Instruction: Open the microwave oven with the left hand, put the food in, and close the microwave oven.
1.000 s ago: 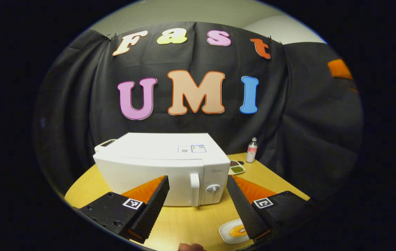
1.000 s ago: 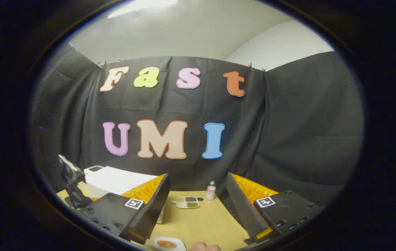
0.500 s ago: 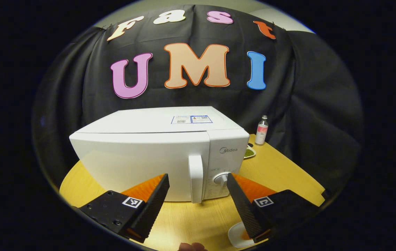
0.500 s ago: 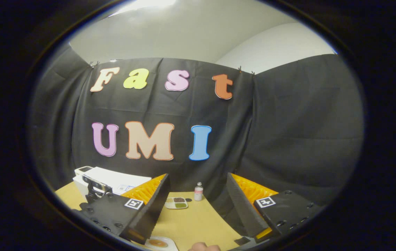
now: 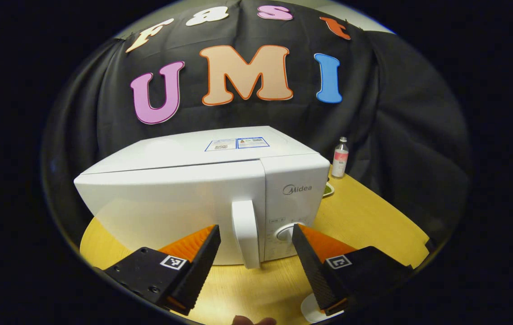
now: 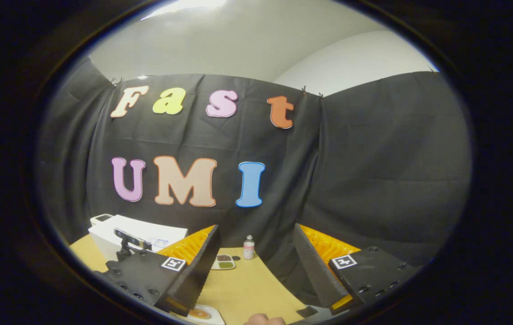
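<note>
The white microwave (image 5: 184,203) stands shut on the yellow table, its vertical door handle (image 5: 245,232) close ahead of my left gripper (image 5: 255,230). That gripper is open, one finger on each side of the handle, not touching it. A white plate of orange-brown food (image 5: 311,311) peeks out behind the right finger. In the right gripper view my right gripper (image 6: 256,230) is open and holds nothing, well above the table. The microwave (image 6: 134,231) sits far left there, the left gripper (image 6: 129,241) in front of it, and the food plate (image 6: 200,313) is at the bottom edge.
A small bottle (image 5: 339,158) (image 6: 248,247) stands at the table's back by the black cloth. A divided dish with green and brown food (image 6: 224,262) (image 5: 327,189) lies right of the microwave. Bare tabletop (image 6: 251,289) stretches ahead of my right gripper. A thumb (image 6: 265,320) shows at the bottom.
My left gripper has moved in toward the microwave, which grew larger, with the handle now between the fingers' line. The right gripper view has swung slightly right; both grippers stayed open.
</note>
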